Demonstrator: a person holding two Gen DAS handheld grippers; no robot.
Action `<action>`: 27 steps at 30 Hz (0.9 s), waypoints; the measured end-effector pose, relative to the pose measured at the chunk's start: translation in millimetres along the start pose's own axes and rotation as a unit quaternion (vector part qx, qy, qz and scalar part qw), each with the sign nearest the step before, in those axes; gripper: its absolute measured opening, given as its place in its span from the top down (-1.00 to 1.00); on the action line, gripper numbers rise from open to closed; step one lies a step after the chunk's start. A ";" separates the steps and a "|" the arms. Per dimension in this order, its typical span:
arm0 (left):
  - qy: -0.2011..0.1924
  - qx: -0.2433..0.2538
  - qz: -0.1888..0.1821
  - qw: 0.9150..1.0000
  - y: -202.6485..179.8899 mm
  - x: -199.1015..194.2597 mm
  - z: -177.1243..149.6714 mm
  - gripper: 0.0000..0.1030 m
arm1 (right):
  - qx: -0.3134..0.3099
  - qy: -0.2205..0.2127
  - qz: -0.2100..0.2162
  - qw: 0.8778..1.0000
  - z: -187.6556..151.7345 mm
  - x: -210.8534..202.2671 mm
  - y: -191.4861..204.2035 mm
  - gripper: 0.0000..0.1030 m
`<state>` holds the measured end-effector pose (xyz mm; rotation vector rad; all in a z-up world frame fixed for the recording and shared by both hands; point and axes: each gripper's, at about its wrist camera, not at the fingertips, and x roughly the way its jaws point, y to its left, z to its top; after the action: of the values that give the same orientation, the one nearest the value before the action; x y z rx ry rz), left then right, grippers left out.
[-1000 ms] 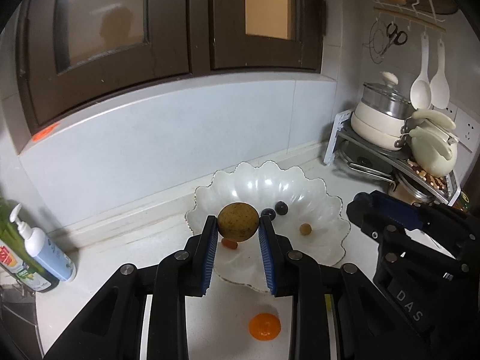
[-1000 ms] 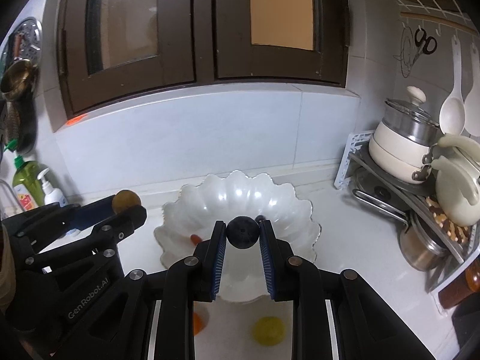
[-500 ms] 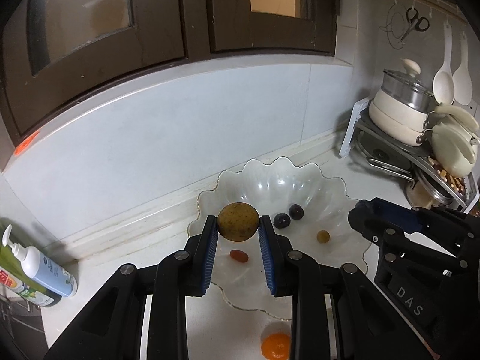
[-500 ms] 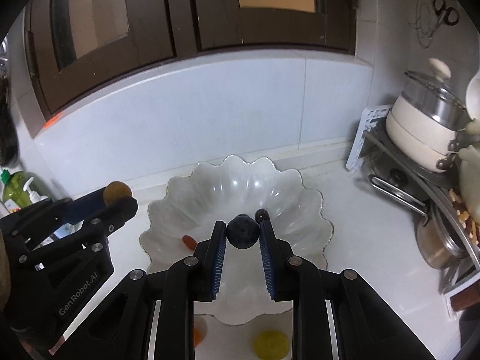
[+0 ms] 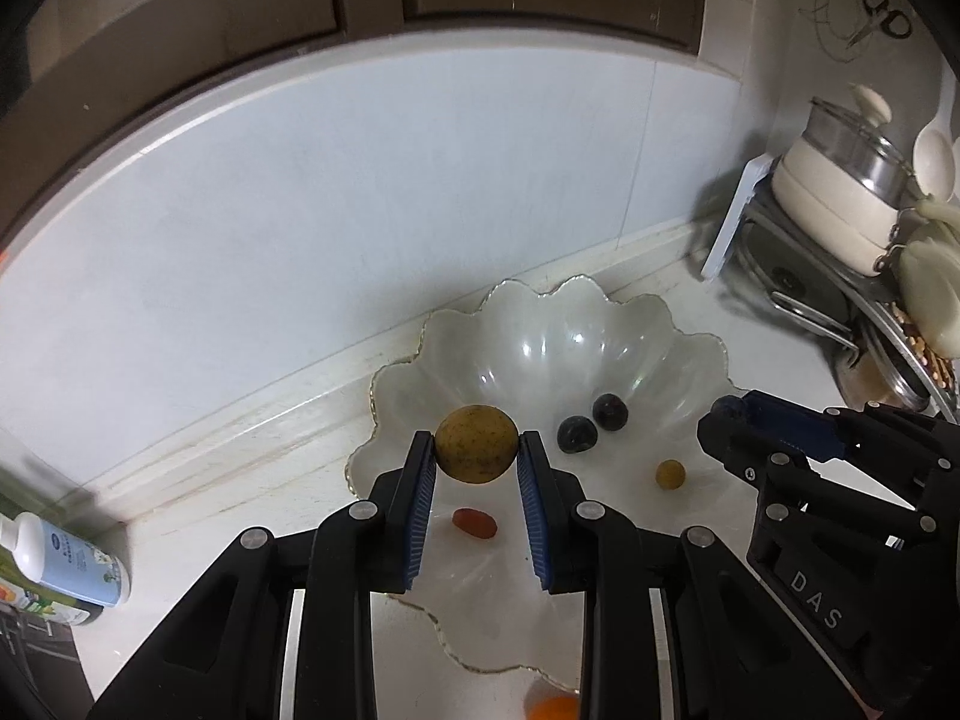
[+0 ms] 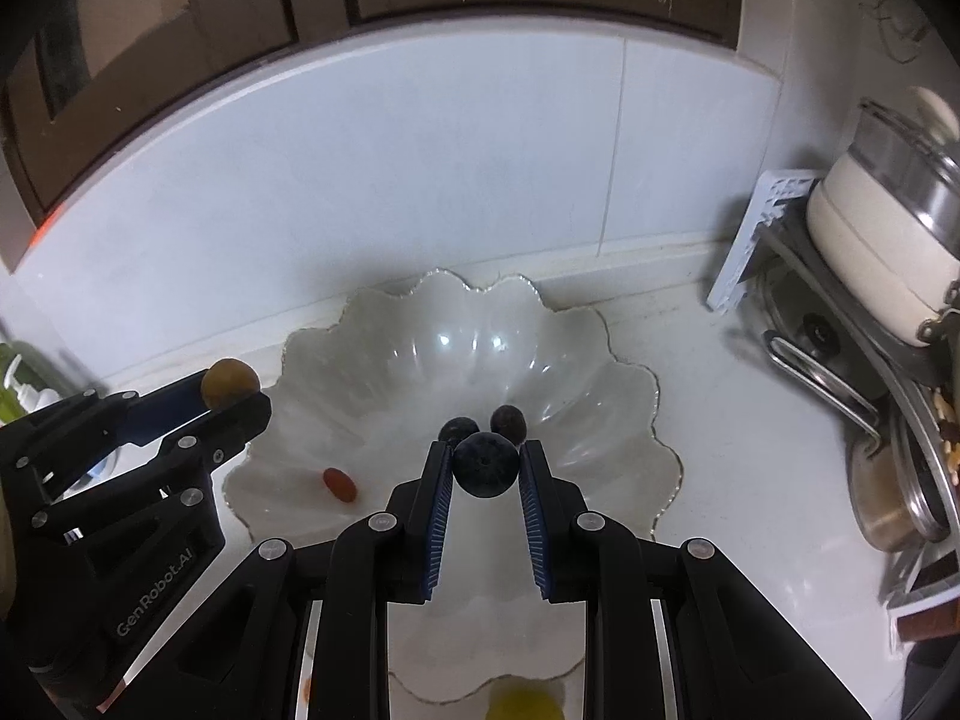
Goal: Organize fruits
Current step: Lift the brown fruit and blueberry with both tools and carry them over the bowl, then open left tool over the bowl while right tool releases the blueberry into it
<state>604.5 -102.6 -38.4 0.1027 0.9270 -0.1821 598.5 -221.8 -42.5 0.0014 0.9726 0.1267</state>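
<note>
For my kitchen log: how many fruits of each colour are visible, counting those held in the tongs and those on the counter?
Dark fruits: 3
Brownish-yellow fruits: 2
Red fruit: 1
Orange fruit: 1
Yellow fruit: 1
Total: 8

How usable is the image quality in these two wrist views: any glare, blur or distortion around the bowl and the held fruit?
Left wrist view: fisheye bends the backsplash into an arc; glare streaks on the bowl; the held brown fruit is sharp, the bottle at the left edge smeared. Right wrist view: same curvature, two small highlights inside the bowl; the dark berry is crisp, the pot soft.
</note>
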 end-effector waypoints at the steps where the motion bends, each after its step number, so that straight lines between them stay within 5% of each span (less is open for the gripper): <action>1: 0.004 0.000 0.000 1.000 0.2 3.6 0.8 0.45 | -0.001 0.005 0.000 1.000 0.5 3.8 -0.5 0.53; 27: 0.080 0.015 0.005 0.997 -4.7 63.6 3.3 0.43 | 0.025 0.099 0.002 0.995 2.2 65.7 -20.8 0.52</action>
<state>643.5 -114.9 -87.5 0.1518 1.0830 -0.1801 639.1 -235.2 -96.6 0.0366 1.1747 0.1075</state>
